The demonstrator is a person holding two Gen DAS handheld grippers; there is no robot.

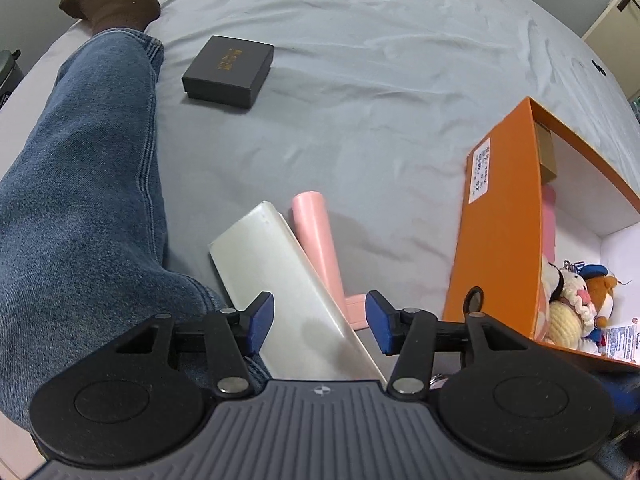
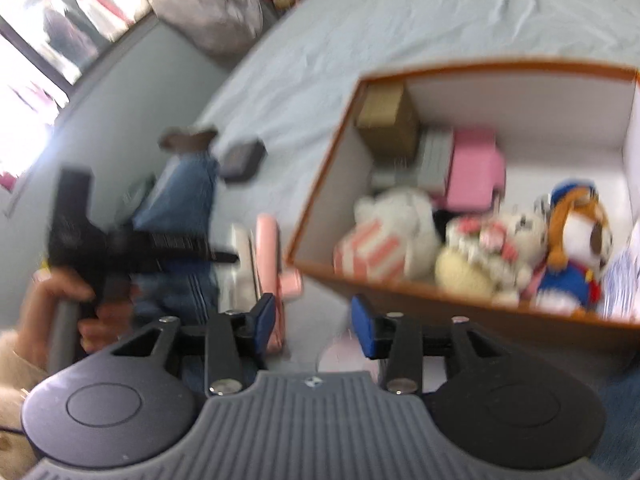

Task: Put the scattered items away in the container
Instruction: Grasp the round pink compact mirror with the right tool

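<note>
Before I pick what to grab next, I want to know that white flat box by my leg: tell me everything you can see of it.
The white box is a flat, elongated rectangle with a glossy, pearly surface, likely coated card. It lies closed on the grey bedsheet, angled away from the camera. Its left side rests against the jeans leg; the pink tube lies along its right edge. The left gripper hovers over its near end, fingers open on either side, not gripping. It is still outside the orange container.
</note>
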